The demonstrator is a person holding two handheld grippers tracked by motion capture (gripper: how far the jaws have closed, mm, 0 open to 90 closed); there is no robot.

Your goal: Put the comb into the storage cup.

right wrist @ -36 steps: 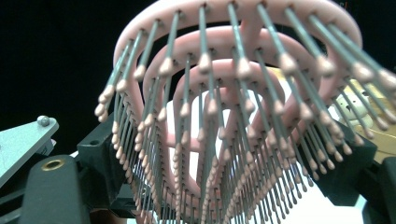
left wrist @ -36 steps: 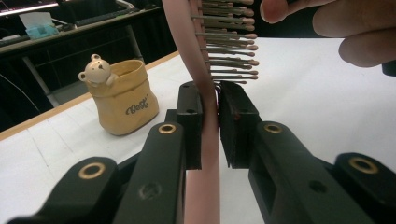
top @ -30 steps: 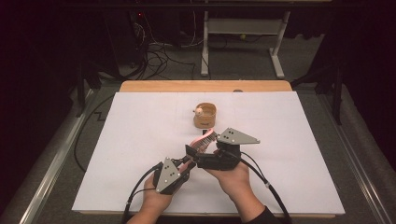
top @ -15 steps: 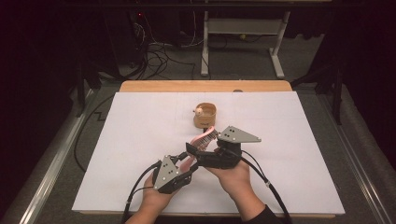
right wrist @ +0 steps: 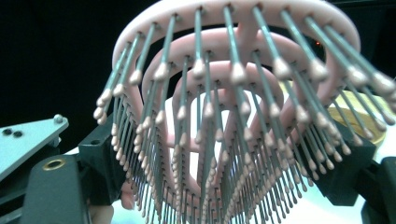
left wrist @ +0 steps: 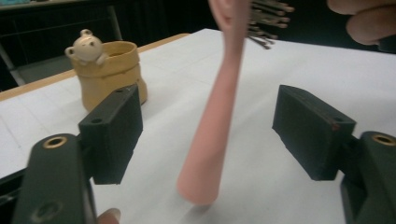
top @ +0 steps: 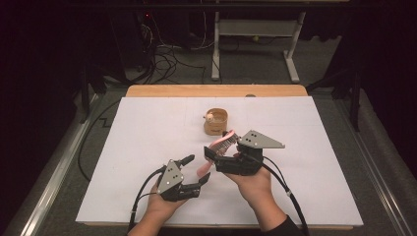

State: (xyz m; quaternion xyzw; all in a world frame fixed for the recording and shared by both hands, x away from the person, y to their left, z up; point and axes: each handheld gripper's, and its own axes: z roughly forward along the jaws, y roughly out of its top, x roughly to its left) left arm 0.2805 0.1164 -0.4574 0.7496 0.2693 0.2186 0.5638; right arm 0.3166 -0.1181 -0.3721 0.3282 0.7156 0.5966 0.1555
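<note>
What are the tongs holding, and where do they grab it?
The right tongs hold a pink hairbrush by its bristled head. Its handle hangs between the open left tongs, which aren't gripping it.

We hold the pink vented hairbrush with metal bristles [top: 220, 147] clamped in our right gripper [top: 220, 153], our left gripper [top: 196, 169] spread open by its handle end, small tan ceramic cup [top: 216, 121] beyond on the white tabletop [top: 137, 137].

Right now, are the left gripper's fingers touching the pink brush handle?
Apart. The left gripper view shows the brush handle between both fingers, white table visible each side.
</note>
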